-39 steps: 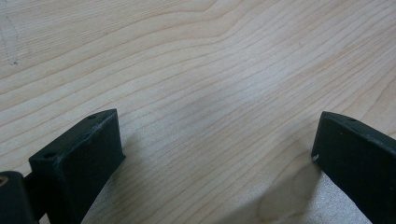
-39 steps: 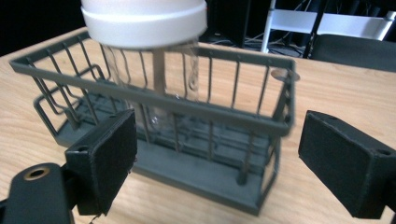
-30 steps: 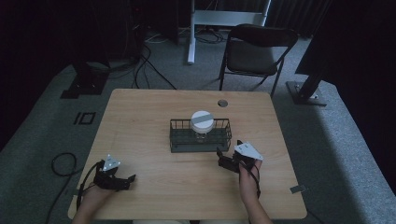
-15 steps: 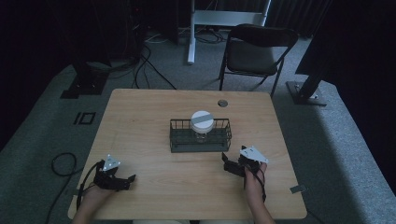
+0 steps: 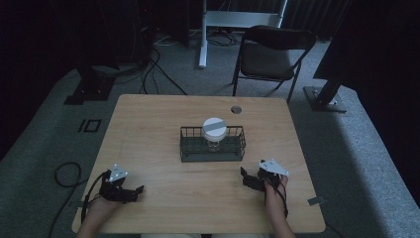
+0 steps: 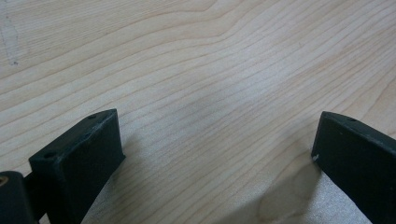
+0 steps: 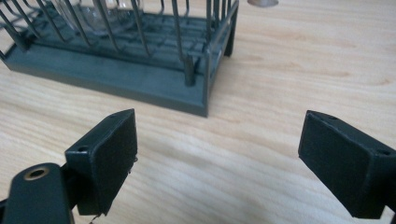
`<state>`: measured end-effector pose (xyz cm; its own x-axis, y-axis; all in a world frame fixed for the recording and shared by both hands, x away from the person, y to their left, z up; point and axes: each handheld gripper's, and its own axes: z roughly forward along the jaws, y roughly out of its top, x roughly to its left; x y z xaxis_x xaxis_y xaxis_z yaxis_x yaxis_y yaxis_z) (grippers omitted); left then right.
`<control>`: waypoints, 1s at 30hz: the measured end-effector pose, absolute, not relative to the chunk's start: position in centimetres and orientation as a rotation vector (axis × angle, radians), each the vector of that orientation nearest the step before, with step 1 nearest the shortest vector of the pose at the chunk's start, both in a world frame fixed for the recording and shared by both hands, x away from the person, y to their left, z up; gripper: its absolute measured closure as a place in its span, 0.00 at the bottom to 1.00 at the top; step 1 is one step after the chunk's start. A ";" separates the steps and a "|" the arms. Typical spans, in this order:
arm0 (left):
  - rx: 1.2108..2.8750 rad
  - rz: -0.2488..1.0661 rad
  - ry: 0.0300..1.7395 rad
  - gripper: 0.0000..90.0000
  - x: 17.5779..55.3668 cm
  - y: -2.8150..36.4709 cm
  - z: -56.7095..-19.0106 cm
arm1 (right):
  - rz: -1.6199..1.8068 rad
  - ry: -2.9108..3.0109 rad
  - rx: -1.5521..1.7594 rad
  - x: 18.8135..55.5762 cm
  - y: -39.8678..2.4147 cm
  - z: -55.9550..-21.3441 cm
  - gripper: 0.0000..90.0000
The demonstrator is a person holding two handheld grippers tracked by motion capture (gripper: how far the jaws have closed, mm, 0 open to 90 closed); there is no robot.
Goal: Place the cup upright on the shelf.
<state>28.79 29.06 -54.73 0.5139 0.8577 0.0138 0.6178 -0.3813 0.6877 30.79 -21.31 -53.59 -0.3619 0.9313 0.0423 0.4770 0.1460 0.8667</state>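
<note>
Since our right gripper has drawn back from the basket (jaws spread, empty), we judge the jar placed.

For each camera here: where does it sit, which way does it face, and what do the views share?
High view: above the person's side, facing forward and down on the table; both hands and tongs.
Left gripper view: on the left tongs, facing bare wood; open jaws.
Right gripper view: on the right tongs, facing the wire basket.
Shared: basket and jar.
</note>
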 end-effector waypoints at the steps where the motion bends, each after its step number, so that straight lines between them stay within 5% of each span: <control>1: 2.129 0.495 1.198 0.02 28.8 29.1 -54.7 | 1.137 1.915 1.343 30.8 -21.4 -53.7 0.13; 30: 2.129 0.494 1.199 0.02 28.8 29.1 -54.7 | 1.025 1.969 1.488 31.0 -23.5 -54.8 0.13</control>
